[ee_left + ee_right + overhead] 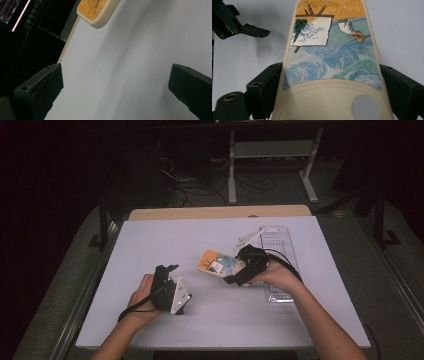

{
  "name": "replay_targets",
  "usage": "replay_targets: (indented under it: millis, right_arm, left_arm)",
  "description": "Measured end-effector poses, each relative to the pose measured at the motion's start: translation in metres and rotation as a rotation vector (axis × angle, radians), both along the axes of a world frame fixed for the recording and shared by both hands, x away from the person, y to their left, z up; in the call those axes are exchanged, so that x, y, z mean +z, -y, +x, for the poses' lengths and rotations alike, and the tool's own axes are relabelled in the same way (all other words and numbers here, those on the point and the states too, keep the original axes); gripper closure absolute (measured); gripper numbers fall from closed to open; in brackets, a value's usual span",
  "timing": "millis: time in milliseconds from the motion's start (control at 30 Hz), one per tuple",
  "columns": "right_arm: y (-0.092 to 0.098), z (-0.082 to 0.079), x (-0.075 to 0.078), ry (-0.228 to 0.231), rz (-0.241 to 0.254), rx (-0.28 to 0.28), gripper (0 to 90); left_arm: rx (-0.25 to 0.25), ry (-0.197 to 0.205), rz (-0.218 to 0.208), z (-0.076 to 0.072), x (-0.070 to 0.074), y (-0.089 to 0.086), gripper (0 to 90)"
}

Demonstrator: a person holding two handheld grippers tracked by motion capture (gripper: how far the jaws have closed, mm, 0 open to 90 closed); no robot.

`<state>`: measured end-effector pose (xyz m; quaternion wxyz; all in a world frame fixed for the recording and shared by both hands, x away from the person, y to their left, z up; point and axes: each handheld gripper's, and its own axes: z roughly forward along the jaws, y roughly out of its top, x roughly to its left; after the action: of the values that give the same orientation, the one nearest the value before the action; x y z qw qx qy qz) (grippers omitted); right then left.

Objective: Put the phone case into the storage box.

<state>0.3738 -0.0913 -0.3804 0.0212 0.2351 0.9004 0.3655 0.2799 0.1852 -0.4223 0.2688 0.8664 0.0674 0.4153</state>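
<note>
Closest up, in the right gripper view, the phone case runs from the bottom of the frame up past the top edge: cream rim, blue swirly painting, orange sky, a little easel scene at upper left. Both black jaws sit tight against its two long sides, so the right gripper is clamped on the case. From the high view, the white table takes up the middle of the frame, and the case is held a bit right of center, tilted, with the right gripper on its right end. Just beyond that hand there's a clear plastic tray. At lower left of center, the left gripper is well apart from the case, jaws spread wide with nothing between them.
</note>
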Motion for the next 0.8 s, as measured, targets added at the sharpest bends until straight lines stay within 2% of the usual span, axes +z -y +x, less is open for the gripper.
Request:
replay_targets:
  millis: [200, 300, 500, 600, 700, 800]
  right_arm:
    - [0.0001, -0.0002, 0.0002, -0.004, 0.002, -0.001, 10.6]
    - [-0.0002, -0.0005, 0.0003, -0.006, 0.003, -0.003, 10.6]
    - [0.0001, 0.0000, 0.0000, -0.002, 0.001, 0.001, 10.6]
    - [0.0002, 0.0001, 0.0000, -0.001, 0.000, 0.000, 10.6]
    - [-0.0003, -0.0004, 0.0000, -0.007, 0.003, -0.003, 10.6]
    - [-0.0004, -0.0002, -0.0002, -0.006, 0.002, -0.001, 10.6]
  left_arm:
    - [-0.006, 0.049, 0.053, -0.0021, 0.0005, 0.0015, 0.0]
    - [-0.012, 0.087, 0.061, -0.0027, -0.0010, 0.0027, 0.0]
    - [-0.016, 0.124, 0.080, -0.0045, -0.0035, 0.0046, 0.0]
    - [-0.017, 0.143, 0.106, -0.0056, -0.0039, 0.0054, 0.0]
    - [-0.023, 0.180, 0.145, -0.0068, -0.0043, 0.0065, 0.0]
    - [-0.026, 0.190, 0.156, -0.0077, -0.0060, 0.0077, 0.0]
